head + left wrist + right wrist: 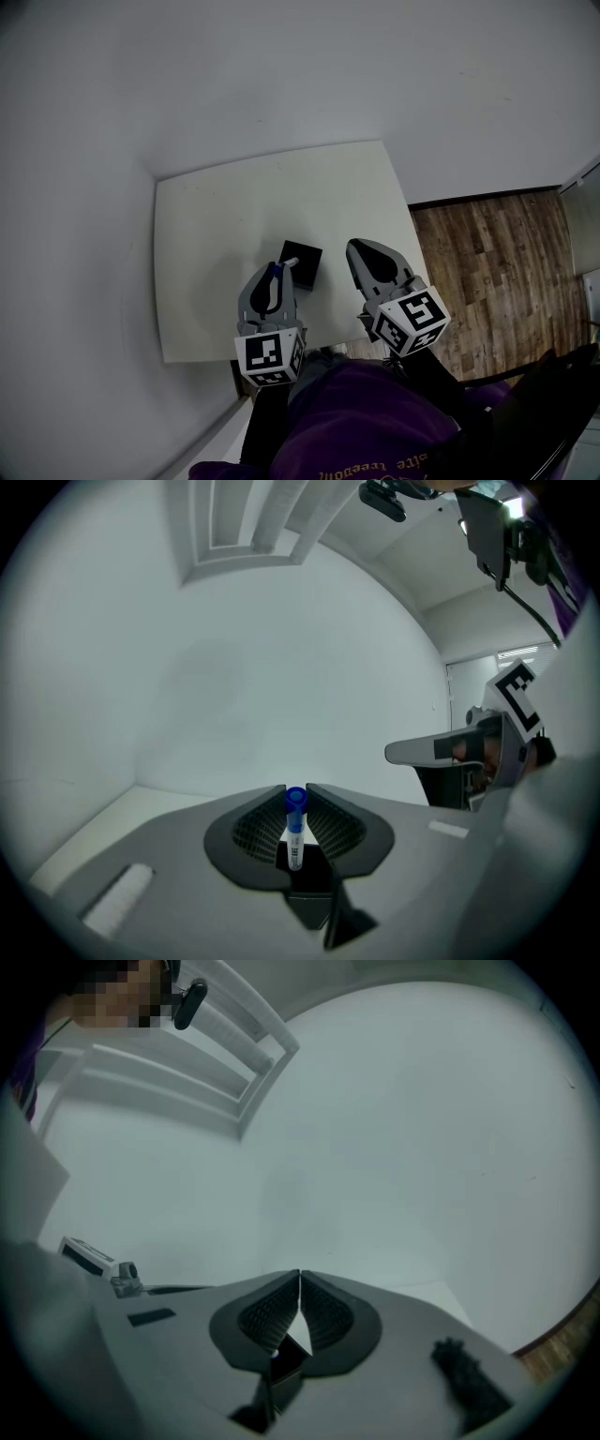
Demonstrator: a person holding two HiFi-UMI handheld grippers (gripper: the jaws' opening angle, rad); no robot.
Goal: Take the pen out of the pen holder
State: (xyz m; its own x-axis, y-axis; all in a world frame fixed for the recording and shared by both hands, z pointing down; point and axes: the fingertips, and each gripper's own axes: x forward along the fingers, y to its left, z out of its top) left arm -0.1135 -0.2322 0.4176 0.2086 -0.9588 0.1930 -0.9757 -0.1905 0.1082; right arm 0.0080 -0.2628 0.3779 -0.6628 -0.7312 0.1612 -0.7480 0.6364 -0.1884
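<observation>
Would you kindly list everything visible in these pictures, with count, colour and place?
Rectangular white tabletop: one, white, set into the corner of the walls.
Plain pale walls: two, grey-white, behind and left of the table.
Square black pen holder: one, black, on the table's near part, just ahead of the left tongs.
Blue-capped white pen: one, white with blue cap, upright between the left tongs.
Wood-plank floor: one, brown, right of the table.
Purple garment: one, purple, on the person, bottom of the head view.
Left tongs: one, grey, shut on the pen.
Right tongs: one, grey, shut, empty, right of the holder.
</observation>
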